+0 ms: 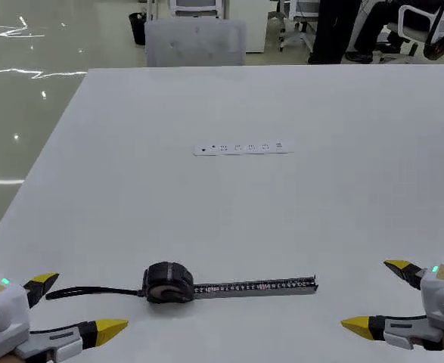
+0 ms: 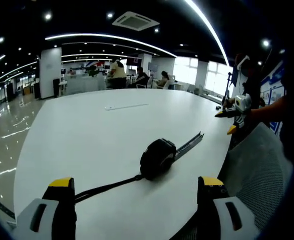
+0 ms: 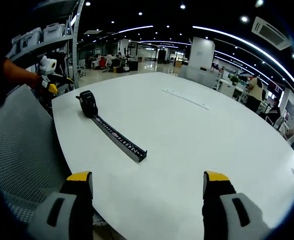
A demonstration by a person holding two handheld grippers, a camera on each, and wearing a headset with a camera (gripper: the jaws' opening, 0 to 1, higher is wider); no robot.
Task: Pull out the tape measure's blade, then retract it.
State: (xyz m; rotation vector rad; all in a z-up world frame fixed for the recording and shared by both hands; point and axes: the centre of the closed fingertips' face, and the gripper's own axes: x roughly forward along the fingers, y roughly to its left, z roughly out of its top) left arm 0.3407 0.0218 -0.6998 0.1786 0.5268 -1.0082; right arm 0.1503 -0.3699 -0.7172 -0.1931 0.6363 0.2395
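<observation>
A black tape measure [image 1: 168,283] lies on the white table [image 1: 229,204] near its front edge, its blade [image 1: 256,286] drawn out to the right and a black wrist strap [image 1: 93,291] trailing left. My left gripper [image 1: 82,305] stands open at the front left, just left of the strap's end. My right gripper [image 1: 380,296] is open at the front right, apart from the blade's tip. In the left gripper view the tape measure [image 2: 158,157] sits ahead of the open left gripper [image 2: 136,187]. In the right gripper view the blade [image 3: 119,140] lies ahead and to the left of the open right gripper [image 3: 148,181].
A white power strip [image 1: 242,148] lies flat in the middle of the table. A grey chair [image 1: 195,41] stands at the far edge, with office chairs [image 1: 414,26] behind. A shiny floor [image 1: 25,98] runs along the left side. A mesh chair back [image 3: 21,160] is close by me.
</observation>
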